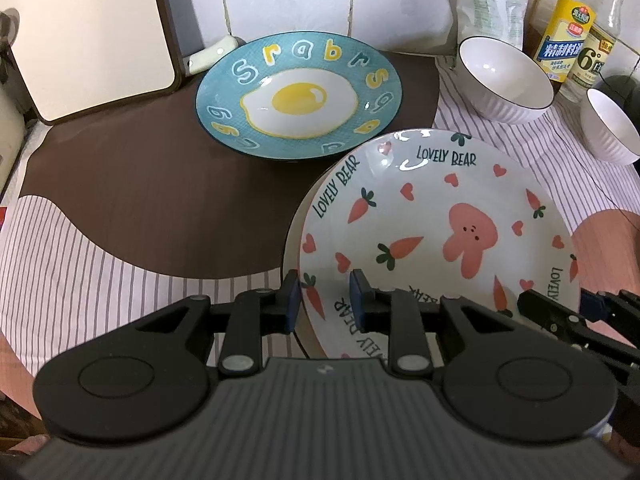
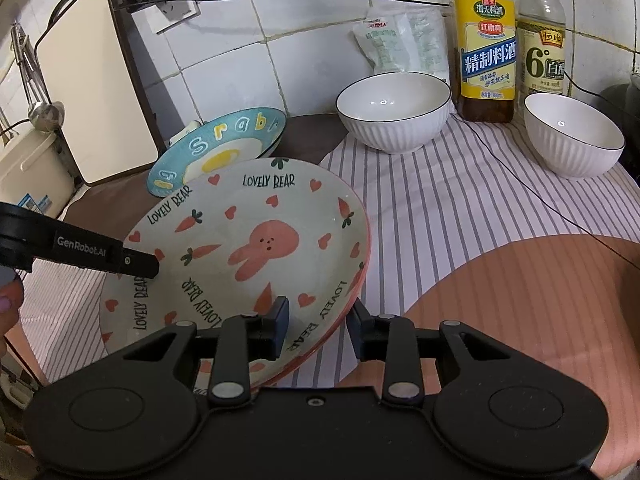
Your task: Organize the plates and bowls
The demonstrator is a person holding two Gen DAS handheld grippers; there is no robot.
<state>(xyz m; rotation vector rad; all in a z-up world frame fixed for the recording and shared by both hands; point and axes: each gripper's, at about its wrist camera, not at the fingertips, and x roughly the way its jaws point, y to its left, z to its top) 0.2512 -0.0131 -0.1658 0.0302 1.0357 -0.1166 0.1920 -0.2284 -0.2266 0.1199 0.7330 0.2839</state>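
A white "Lovely Bear" plate with a pink rabbit and carrots is held tilted above the striped cloth; it also shows in the right wrist view. My left gripper straddles its left rim, one finger inside and one outside. My right gripper straddles its right rim the same way. Both sets of jaws stand slightly apart around the rim, and whether the pads press it I cannot tell. A blue fried-egg plate lies behind on the brown mat and shows again in the right wrist view. Two white ribbed bowls stand at the back right.
A cream cutting board leans on the tiled wall at the left. Two bottles and a packet stand at the wall behind the bowls. A black cable crosses the cloth. A ladle hangs at far left.
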